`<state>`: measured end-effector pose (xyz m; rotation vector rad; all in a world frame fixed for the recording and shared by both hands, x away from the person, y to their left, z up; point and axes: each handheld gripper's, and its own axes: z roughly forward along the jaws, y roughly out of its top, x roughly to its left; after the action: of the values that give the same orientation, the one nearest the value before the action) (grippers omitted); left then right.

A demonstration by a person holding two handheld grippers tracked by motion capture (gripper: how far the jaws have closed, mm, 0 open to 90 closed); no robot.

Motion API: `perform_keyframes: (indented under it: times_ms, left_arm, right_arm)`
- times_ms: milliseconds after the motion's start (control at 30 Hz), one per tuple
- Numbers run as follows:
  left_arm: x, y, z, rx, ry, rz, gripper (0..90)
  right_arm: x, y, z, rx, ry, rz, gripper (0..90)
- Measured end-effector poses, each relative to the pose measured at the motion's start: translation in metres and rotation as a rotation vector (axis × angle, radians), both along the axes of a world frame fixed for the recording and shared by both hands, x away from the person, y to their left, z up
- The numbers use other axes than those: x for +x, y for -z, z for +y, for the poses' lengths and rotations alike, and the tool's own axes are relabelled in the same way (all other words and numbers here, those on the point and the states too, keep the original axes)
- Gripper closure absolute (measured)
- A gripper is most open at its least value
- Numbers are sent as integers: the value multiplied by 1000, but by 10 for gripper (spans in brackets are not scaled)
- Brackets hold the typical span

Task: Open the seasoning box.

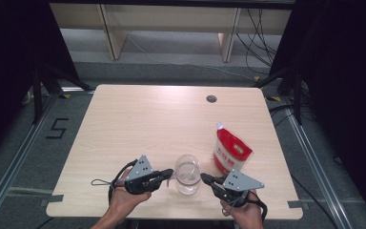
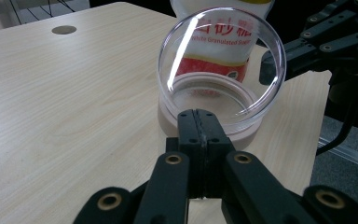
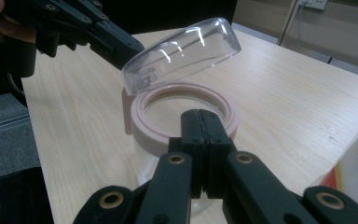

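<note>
So the clear jar (image 1: 188,175) sat near the front edge of the table (image 1: 138,119), right between the two hands, lid (image 3: 182,53) flipped up on its hinge and standing tilted over the pinkish collar (image 3: 186,116). My guess was that the lid stood open so something could go in, and the bag of white granulated sugar (image 1: 229,152) standing just beside the jar on the right looked like the obvious candidate.

The left tongs (image 1: 170,172) were pressed together with nothing between them, tips right by the jar's hinge side, maybe to keep it from sliding. The right tongs (image 1: 204,178) were shut too, empty, tip just beside the jar's other side. Couldn't tell if either actually touched the jar.
</note>
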<state>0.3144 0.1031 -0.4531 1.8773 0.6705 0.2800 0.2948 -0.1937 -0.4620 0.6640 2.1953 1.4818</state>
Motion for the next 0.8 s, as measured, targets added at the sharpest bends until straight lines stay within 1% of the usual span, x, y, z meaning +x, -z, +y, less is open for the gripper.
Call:
perform_keyframes:
  times_ms: [33, 67, 100, 167, 200, 233, 300, 333, 367, 400, 433, 467, 500, 533, 567, 600, 633, 667, 700, 733, 767, 800]
  left_arm:
    - [0, 0, 0, -1, 0, 0, 891]
    - [0, 0, 0, -1, 0, 0, 891]
    - [0, 0, 0, 0, 0, -1, 891]
    - [0, 0, 0, -1, 1, 0, 891]
    - [0, 0, 0, 0, 0, -1, 891]
    - [0, 0, 0, 4, 1, 0, 891]
    - [0, 0, 1, 3, 1, -1, 885]
    - [1, 0, 1, -9, 3, 1, 876]
    - [2, 0, 2, 0, 18, -13, 855]
    - [2, 0, 2, -2, 14, -9, 829]
    - [0, 1, 3, -8, -8, 20, 775]
    - [0, 3, 4, -20, -9, 26, 699]
    - [0, 4, 6, -7, -14, 27, 672]
    - [-1, 5, 7, -14, -13, 34, 641]
    - [-2, 6, 9, -8, -21, 40, 589]
    - [-2, 7, 11, -9, -23, 45, 555]
    - [-3, 9, 14, -13, -14, 47, 507]
    - [-5, 10, 16, -1, -16, 49, 464]
    - [-7, 12, 18, 18, -15, 45, 415]
    - [-8, 13, 21, 37, -10, 42, 390]
    - [-10, 14, 23, 47, -13, 46, 374]
    - [-12, 16, 25, 46, -16, 58, 361]
  right_arm:
    - [0, -1, 1, 2, -5, 8, 900]
    - [-1, -1, 3, 12, 5, 21, 900]
    - [3, -2, 3, 1, -20, -4, 900]
    - [2, -3, 5, 7, -11, 3, 900]
    - [2, -3, 7, 7, -6, -5, 900]
    - [2, -3, 8, -2, -16, -1, 900]
    - [2, -3, 10, -7, -31, -12, 900]
    - [1, -4, 11, -10, -27, -10, 900]
    - [1, -4, 12, -5, -26, -18, 900]
    - [1, -4, 13, -1, -31, -13, 900]
    - [1, -5, 13, -8, -31, -15, 900]
    - [1, -6, 14, -3, -28, -13, 900]
    - [1, -6, 14, -5, -34, -16, 900]
    - [1, -6, 14, -4, -31, -12, 900]
    - [1, -6, 15, 0, -29, -21, 900]
    - [2, -5, 16, 9, -40, -18, 900]
    - [1, -5, 16, 11, -41, -17, 900]
    - [1, -6, 16, 2, -29, -21, 900]
    - [0, -6, 17, 10, -28, -22, 900]
    - [0, -7, 17, 3, -33, -16, 900]
    - [0, -7, 18, 8, -36, -13, 900]
    - [-1, -6, 19, 5, -33, -19, 900]
